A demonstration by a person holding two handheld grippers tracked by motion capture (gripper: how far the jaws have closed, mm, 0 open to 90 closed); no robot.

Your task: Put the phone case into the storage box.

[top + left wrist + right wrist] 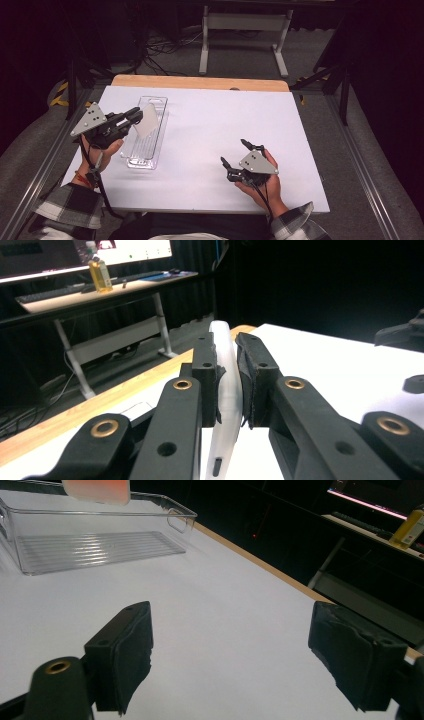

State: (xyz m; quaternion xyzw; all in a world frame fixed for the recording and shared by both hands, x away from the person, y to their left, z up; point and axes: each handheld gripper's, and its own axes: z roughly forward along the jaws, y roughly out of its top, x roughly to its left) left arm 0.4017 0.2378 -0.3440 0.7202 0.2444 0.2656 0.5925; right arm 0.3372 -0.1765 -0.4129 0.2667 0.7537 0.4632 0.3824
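High view: we see left tool [134, 116] clamped on white phone case [147, 121] above clear tray [155, 148], likely for dropping in; right tool [233, 152] wide, empty, resting on table [210, 125].

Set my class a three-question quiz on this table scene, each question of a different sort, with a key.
1. True or false: the left tongs grip a white flat piece.
2. Which container lies on the table by that piece? A) clear bin B) metal bowl C) cardboard box
3. Fill in: the right tongs are ___ and hold nothing.
Key: 1 true; 2 A; 3 open.
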